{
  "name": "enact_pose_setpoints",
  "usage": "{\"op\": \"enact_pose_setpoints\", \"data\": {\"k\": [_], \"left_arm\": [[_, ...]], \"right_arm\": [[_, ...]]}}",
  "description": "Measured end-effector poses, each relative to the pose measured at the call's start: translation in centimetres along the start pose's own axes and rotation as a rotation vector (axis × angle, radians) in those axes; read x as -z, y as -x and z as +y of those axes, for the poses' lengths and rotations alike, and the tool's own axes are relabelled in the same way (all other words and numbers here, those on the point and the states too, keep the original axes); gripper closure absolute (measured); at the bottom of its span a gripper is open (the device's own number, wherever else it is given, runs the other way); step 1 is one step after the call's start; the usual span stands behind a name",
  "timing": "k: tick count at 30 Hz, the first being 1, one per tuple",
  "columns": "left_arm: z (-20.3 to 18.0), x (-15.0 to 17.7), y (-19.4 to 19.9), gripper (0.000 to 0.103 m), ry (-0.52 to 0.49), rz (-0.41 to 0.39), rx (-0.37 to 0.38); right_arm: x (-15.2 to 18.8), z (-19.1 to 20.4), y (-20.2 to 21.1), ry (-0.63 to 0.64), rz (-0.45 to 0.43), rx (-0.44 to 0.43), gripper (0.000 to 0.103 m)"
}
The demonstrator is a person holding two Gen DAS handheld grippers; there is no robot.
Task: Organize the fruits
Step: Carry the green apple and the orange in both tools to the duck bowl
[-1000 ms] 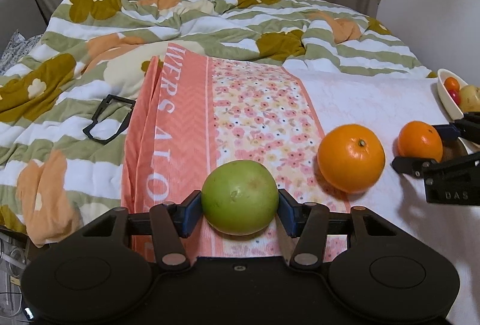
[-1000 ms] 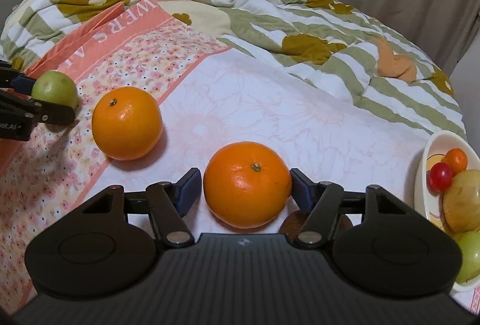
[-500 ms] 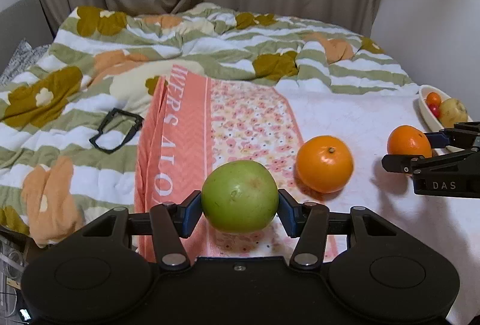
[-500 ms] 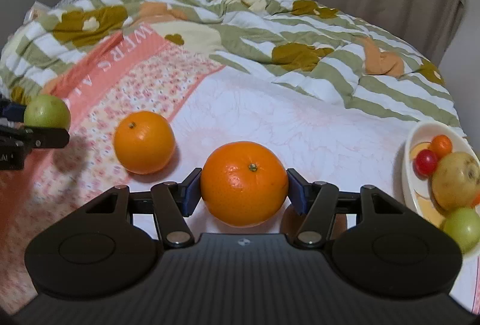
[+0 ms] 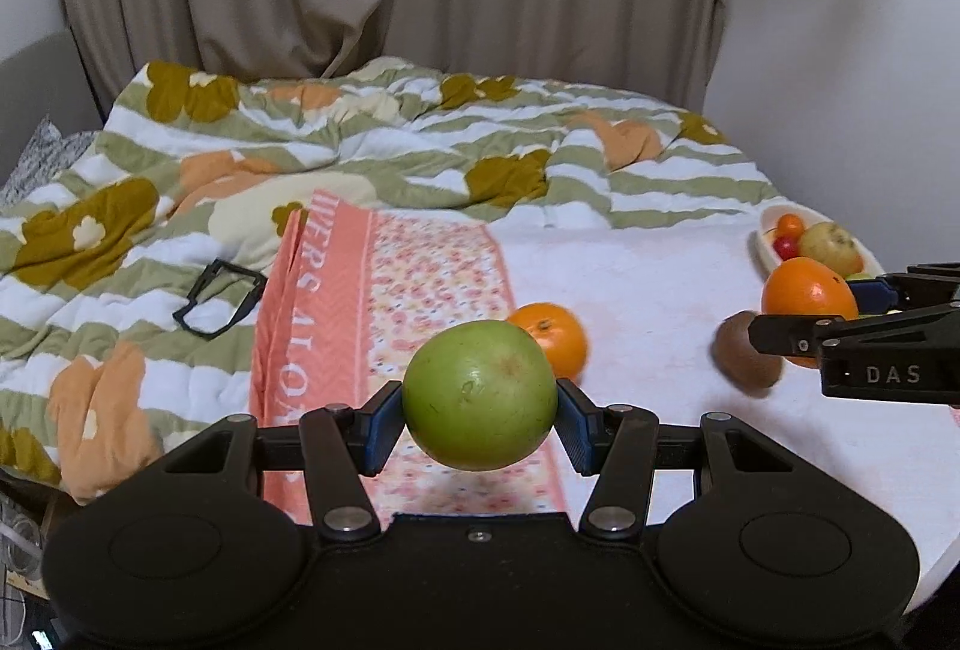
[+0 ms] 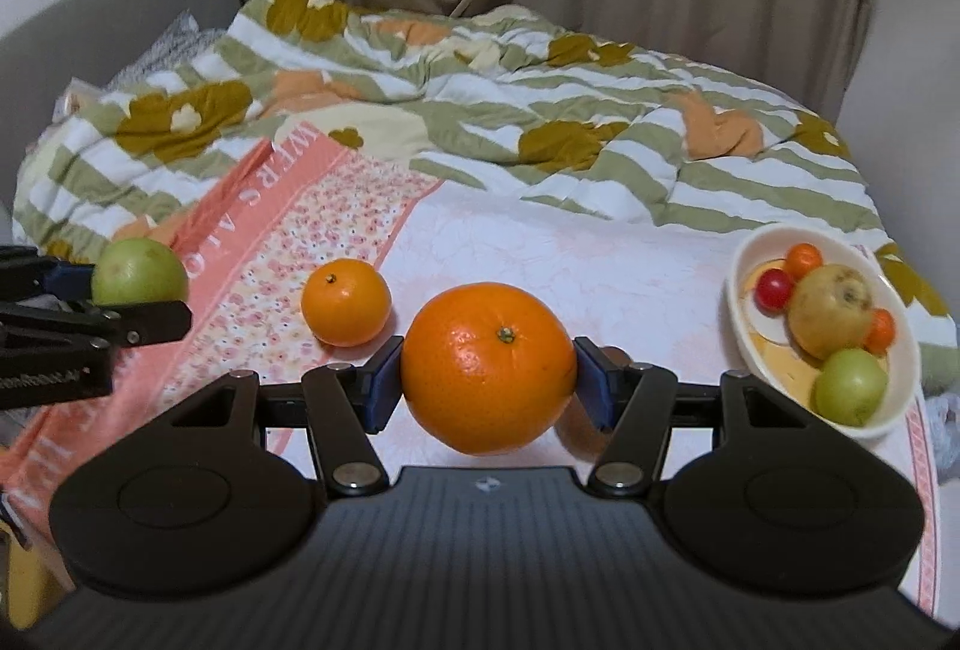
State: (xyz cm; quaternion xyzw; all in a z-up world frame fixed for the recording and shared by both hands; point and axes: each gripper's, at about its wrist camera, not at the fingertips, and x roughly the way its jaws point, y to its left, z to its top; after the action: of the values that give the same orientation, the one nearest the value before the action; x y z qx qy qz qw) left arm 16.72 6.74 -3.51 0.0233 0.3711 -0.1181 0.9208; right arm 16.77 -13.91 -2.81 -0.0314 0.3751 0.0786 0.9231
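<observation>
— What is held above the bed [image 6: 600, 260]?

— A green apple [image 5: 480, 395] is clamped between the jaws of the left gripper [image 5: 480, 419]; a large orange [image 6: 489, 368] is pinched in the right gripper [image 6: 489, 389]. Both fruits are carried clear of the cover.

— And where is the bowl [image 6: 744, 326] found?

— At the bed's right edge, ahead and to the right of the right gripper, which is judged the nearer one. The apple would have to be taken across the bed, past the loose orange [image 6: 346, 300] and the brown fruit [image 5: 744, 357], probably a kiwi.
</observation>
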Motion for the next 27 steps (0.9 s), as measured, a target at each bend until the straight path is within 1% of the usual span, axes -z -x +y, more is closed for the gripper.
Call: {"op": "enact_pose_setpoints", "data": {"k": [3, 7, 9, 12, 20, 24, 27], "left_arm": [[-1.7, -0.3, 1.5, 0.046, -0.002, -0.027, -0.007], [-4.5, -0.9, 3.3, 0.046, 0.018, -0.073, -0.02], [-6.3, -1.1, 3.9, 0.046, 0.038, -0.087, -0.032], [-9.0, -1.7, 4.4, 0.046, 0.068, -0.101, -0.029], [-16.9, -3.6, 4.2, 0.046, 0.081, -0.142, -0.023], [-20.6, -4.4, 3.2, 0.046, 0.068, -0.137, -0.005], [-22.9, -5.1, 1.9, 0.046, 0.055, -0.121, 0.026]], "right_arm": [[0.3, -1.3, 2.1, -0.018, -0.019, 0.0, 0.029], [0.9, -3.9, 4.8, -0.041, -0.039, -0.007, 0.029], [1.2, -5.5, 5.9, -0.047, -0.043, -0.014, 0.029], [1.5, -8.4, 7.5, -0.049, -0.054, -0.022, 0.029], [2.2, -17.2, 10.4, -0.032, -0.096, 0.007, 0.029], [2.0, -21.6, 10.5, -0.034, -0.092, 0.028, 0.029], [1.9, -24.3, 10.2, -0.032, -0.088, 0.046, 0.029]]}}
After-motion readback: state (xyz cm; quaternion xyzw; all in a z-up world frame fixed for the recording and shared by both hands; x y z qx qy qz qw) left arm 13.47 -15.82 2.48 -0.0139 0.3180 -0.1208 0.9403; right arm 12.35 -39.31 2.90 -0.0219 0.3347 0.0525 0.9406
